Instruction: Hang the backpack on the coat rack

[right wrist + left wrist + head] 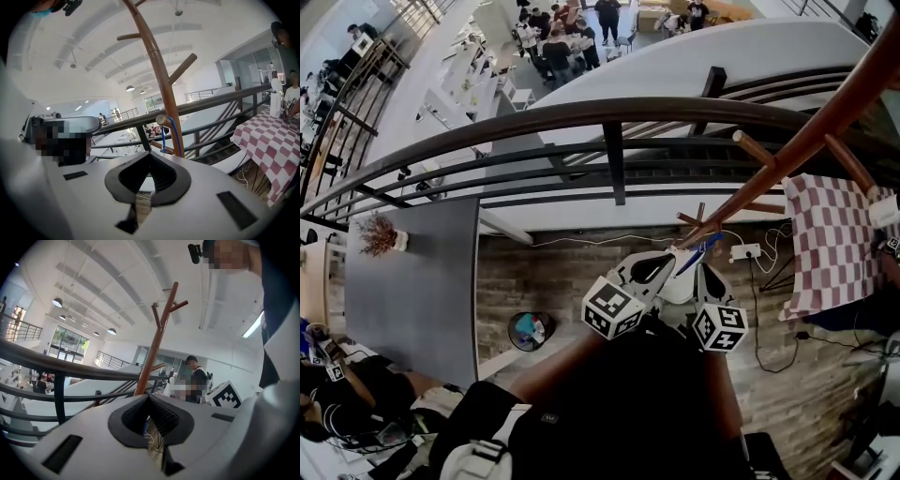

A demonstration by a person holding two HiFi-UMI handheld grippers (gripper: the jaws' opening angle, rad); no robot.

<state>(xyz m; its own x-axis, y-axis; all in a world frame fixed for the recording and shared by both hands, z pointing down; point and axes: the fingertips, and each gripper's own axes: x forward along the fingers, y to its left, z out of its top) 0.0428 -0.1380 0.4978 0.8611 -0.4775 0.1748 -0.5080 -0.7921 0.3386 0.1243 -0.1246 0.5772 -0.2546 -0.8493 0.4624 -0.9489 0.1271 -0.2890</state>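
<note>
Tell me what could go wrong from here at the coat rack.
The blue loop hangs near the tip of a short lower peg, so it might slip off. The coat rack stands right by the railing, with people far below; a hard tug could tip it that way.

One wooden coat rack (787, 159) crosses the upper right of the frame. Two grippers sit at lower centre: the left gripper (670, 258) and the right gripper (701, 267). There are two desks, a grey desk (422, 281) at left and a checked desk (830, 244) at right. There is one potted plant (380, 234) and one round bin (530, 330).
</note>
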